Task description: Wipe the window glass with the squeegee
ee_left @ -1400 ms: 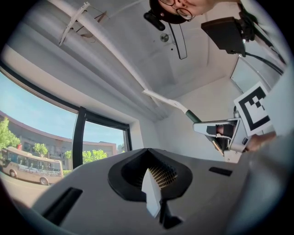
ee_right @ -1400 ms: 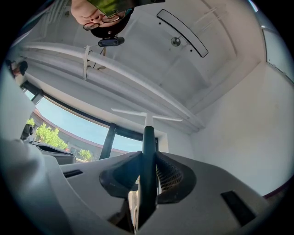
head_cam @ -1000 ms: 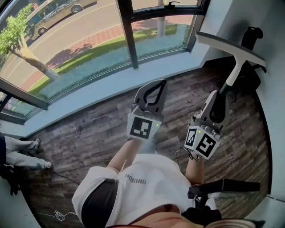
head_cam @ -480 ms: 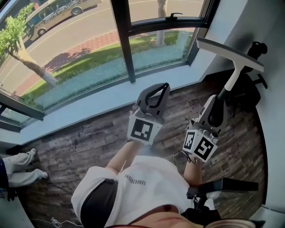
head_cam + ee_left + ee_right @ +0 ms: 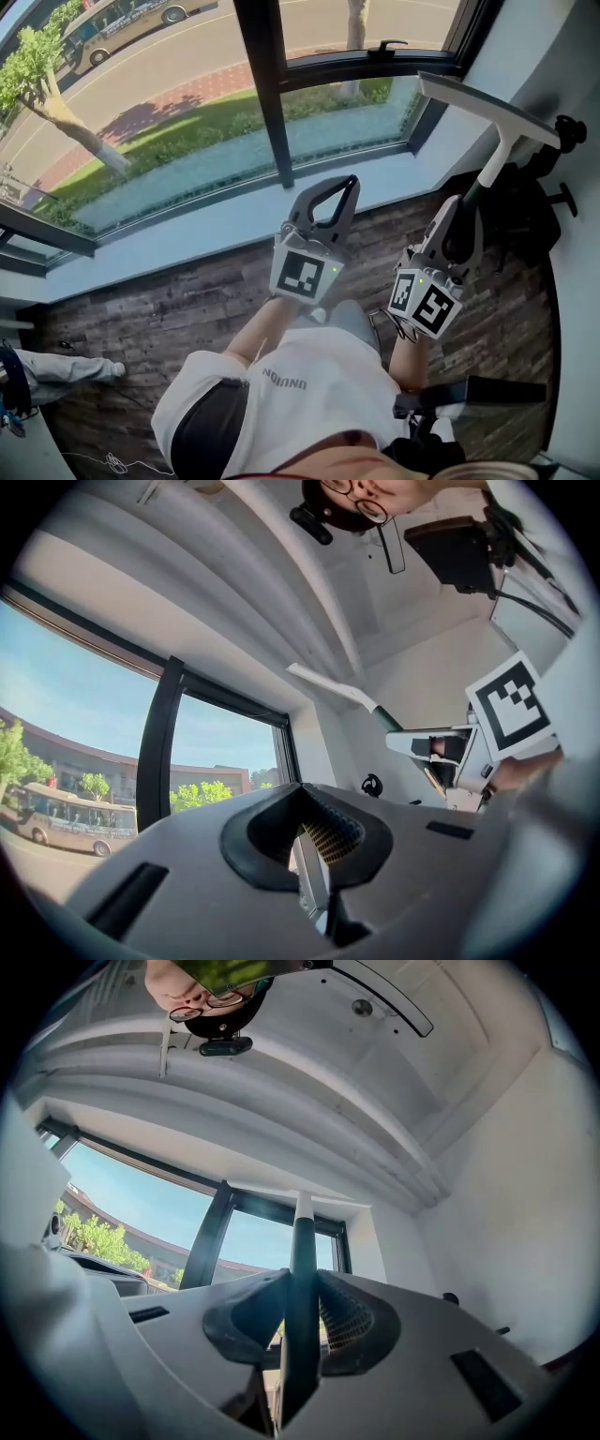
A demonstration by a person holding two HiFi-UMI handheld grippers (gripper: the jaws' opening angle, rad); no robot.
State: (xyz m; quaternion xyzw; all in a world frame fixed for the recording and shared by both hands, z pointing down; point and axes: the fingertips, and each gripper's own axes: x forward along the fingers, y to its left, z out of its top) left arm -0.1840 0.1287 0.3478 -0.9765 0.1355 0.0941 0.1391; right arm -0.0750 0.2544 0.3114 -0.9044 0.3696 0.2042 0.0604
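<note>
A squeegee (image 5: 489, 109) with a long pale blade and a white-and-dark handle points up at the right, its blade near the window's right corner. My right gripper (image 5: 466, 210) is shut on the handle (image 5: 300, 1269), which runs straight up between the jaws. My left gripper (image 5: 348, 182) is shut with nothing in it, held level over the floor in front of the sill. The window glass (image 5: 178, 103) spreads across the top, with a street, grass and a tree outside. In the left gripper view the squeegee (image 5: 330, 685) and my right gripper (image 5: 439, 750) show at the right.
A dark window post (image 5: 262, 84) divides the panes above a pale sill (image 5: 187, 230). A black chair-like object (image 5: 530, 202) stands against the right wall. The floor (image 5: 159, 300) is dark wood planks. A bystander's legs (image 5: 61, 368) and a cable (image 5: 112, 461) are at the lower left.
The window and sill have come closer to both grippers, and the squeegee stays gripped. The bystander's legs have shifted lower at the left edge.
</note>
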